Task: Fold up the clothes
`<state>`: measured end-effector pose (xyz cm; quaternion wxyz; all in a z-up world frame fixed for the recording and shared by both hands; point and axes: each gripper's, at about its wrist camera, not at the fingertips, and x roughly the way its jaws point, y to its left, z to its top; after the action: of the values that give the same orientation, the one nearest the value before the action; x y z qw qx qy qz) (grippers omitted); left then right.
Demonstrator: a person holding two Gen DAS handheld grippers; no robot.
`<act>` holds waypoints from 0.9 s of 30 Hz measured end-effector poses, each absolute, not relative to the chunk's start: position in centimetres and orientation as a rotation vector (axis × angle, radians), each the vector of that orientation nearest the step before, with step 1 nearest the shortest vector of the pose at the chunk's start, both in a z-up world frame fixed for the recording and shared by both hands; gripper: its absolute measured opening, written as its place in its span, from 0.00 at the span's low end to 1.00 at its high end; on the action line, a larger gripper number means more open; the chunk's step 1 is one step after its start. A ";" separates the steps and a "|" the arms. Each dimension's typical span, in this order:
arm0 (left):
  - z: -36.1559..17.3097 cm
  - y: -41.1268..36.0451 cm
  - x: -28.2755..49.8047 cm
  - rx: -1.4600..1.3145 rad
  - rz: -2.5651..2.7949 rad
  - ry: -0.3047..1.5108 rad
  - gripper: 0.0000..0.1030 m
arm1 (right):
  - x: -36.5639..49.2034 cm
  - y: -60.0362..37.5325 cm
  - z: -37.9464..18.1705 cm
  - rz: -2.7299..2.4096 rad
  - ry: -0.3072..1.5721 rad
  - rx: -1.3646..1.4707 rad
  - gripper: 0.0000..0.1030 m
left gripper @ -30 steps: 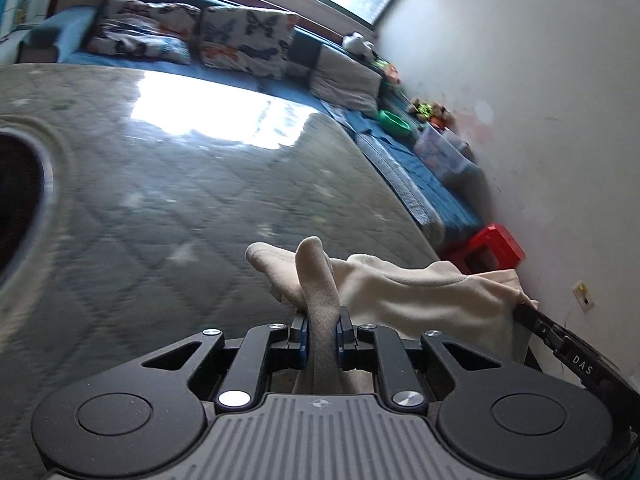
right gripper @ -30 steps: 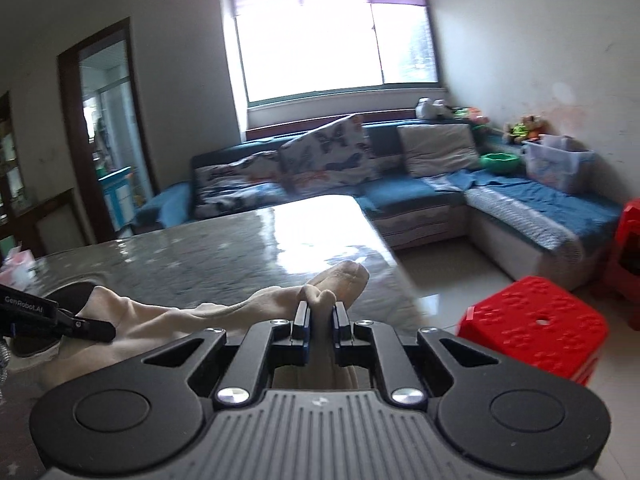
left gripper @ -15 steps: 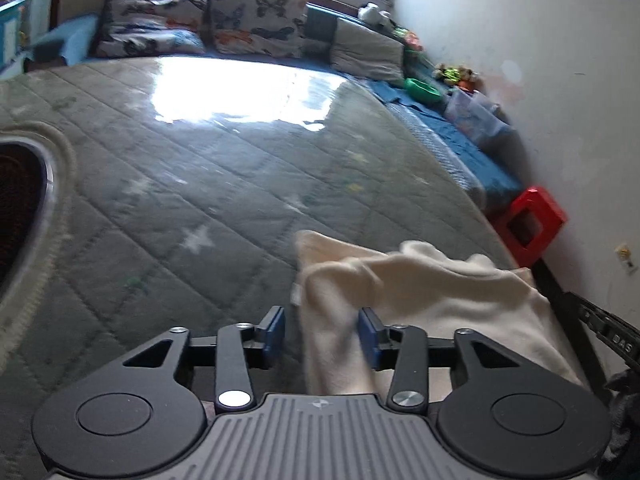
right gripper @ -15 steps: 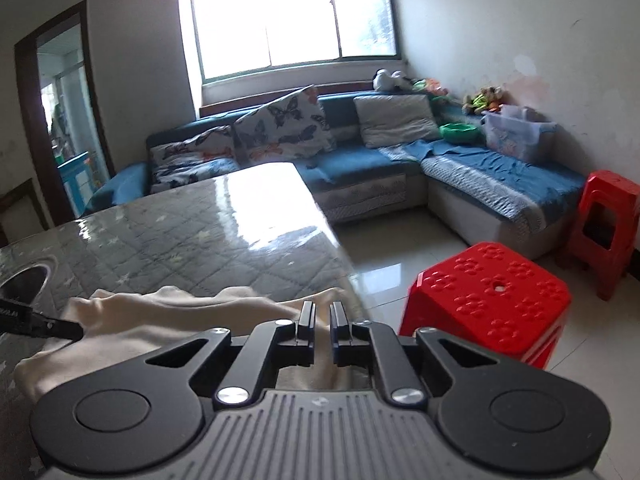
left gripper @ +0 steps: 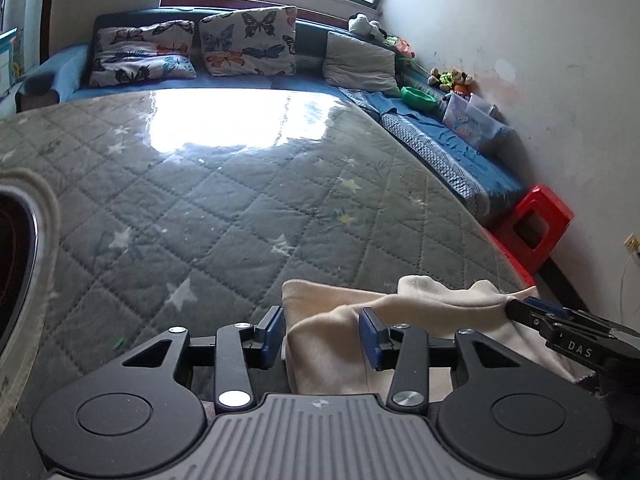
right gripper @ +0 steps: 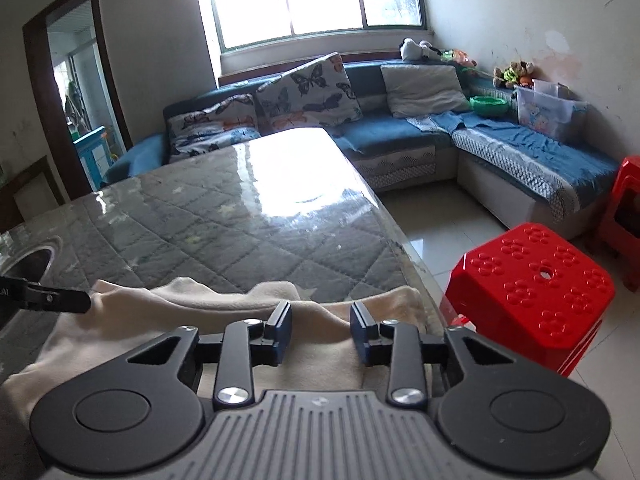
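A cream garment (left gripper: 340,344) lies folded on the near edge of the table (left gripper: 240,220), which has a grey quilted cover. My left gripper (left gripper: 322,330) is open over the garment's left end; cloth lies between the blue pads without being pressed. My right gripper (right gripper: 320,322) hovers low over the garment's right end (right gripper: 312,360), its jaws opening, with a ridge of cloth loose between them. Each view catches the other gripper's tip at the cloth's far end: the right gripper (left gripper: 560,328) and the left gripper (right gripper: 44,298).
A round dark recess with a metal rim (left gripper: 16,264) sits in the table at the left. The table's right edge (right gripper: 404,248) drops to a tiled floor with a red stool (right gripper: 528,296) close by. A blue sofa (right gripper: 400,132) stands beyond.
Both grippers held raised folds of the garment a second ago and have let go, the left first, then the right. The cloth has dropped flat and both hands have sunk lower.
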<state>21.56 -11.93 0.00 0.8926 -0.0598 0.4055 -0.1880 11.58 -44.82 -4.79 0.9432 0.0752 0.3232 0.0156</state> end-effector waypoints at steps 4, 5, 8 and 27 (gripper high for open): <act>0.0 -13.3 22.2 -0.076 -0.413 0.822 0.43 | 11.8 -44.6 -5.1 0.031 0.661 0.130 0.34; 0.0 -13.6 22.2 -0.066 -0.421 0.818 0.43 | 11.9 -44.6 -5.1 0.031 0.662 0.128 0.34; 0.0 -14.5 22.2 -0.045 -0.458 0.805 0.43 | 12.1 -44.7 -4.9 0.031 0.661 0.129 0.36; -0.2 -16.6 20.8 0.082 -0.503 0.756 0.46 | 9.8 -44.1 -3.4 0.060 0.632 0.107 0.50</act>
<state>20.82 -16.58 -0.19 0.8978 0.0395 0.3652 -0.2428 9.78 -44.14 -3.37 0.9486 0.0524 0.3107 0.0297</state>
